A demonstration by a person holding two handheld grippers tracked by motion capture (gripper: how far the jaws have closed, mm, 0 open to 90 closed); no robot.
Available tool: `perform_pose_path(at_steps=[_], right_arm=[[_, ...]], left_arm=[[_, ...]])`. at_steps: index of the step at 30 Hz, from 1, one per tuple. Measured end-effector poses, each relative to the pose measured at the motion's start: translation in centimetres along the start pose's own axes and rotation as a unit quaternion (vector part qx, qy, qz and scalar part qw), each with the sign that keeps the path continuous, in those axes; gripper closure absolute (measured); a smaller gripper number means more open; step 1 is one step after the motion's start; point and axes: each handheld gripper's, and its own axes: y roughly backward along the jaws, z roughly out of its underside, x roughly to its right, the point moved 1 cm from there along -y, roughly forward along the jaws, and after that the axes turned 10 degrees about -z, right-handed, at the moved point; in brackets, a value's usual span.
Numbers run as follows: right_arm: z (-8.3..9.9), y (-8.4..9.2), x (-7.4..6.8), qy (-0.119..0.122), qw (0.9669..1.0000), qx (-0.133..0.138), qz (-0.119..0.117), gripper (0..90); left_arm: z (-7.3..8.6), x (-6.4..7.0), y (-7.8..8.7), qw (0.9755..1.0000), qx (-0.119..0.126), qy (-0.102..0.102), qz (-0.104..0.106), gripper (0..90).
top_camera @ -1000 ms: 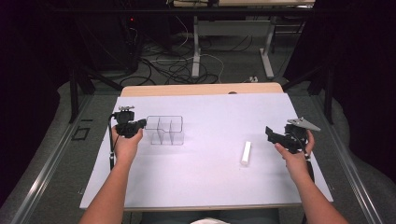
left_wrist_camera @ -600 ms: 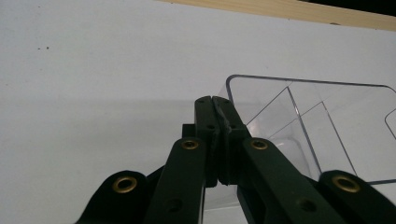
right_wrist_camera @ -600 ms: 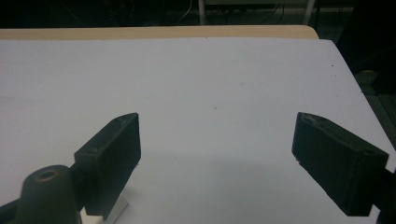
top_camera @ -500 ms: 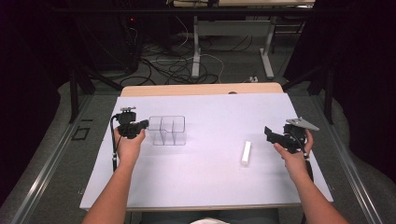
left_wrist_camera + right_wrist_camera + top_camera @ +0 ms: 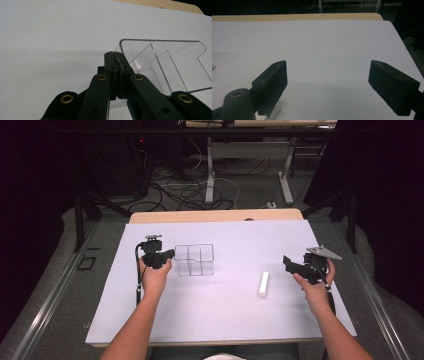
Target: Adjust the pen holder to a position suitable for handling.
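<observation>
Well out on the white desk [image 5: 220,315], a clear plastic organizer [image 5: 196,260] with inner dividers stands at about ten o'clock from the middle, and a small white block [image 5: 263,284] lies at about three o'clock, well apart from it. At the box's nine o'clock side, the left gripper [image 5: 169,254] has its fingers [image 5: 110,62] pressed together with the box's near wall beside or between them; whether the wall is pinched I cannot tell. At the block's three o'clock, the right gripper [image 5: 287,262] hovers near it with fingers [image 5: 273,86] spread wide, gripping nothing. Broad bare surface lies toward six and twelve o'clock; a wooden edge [image 5: 215,215] borders the far side. No writing is legible.
</observation>
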Motion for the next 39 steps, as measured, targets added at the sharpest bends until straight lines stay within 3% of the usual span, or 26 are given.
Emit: perform_pose_path(at_steps=[4, 12, 16, 27, 39], right_arm=[[0.0, 0.0, 0.0, -0.001, 1.0, -0.001, 0.001, 14.7], [0.0, 0.0, 0.0, 0.003, 1.0, -0.005, -0.002, 14.8], [0.0, 0.0, 0.1, 0.001, 1.0, -0.005, -0.002, 14.8], [0.0, 0.0, -0.1, 0.0, 1.0, -0.005, -0.003, 14.8], [0.1, -0.2, -0.1, 0.004, 1.0, -0.001, -0.004, 14.8]], left_arm=[[-0.1, 0.9, -0.3, 1.0, -0.004, 0.003, 0.007, 90.0], [-0.2, 3.7, -1.2, 0.9997, -0.001, -0.012, 0.022, 90.0], [-0.3, 4.5, -1.5, 0.9994, 0.0, -0.019, 0.03, 90.0], [-0.4, 5.7, -1.9, 0.9987, -0.002, -0.029, 0.042, 90.0], [-0.4, 6.0, -2.1, 0.9986, 0.002, -0.031, 0.042, 90.0]])
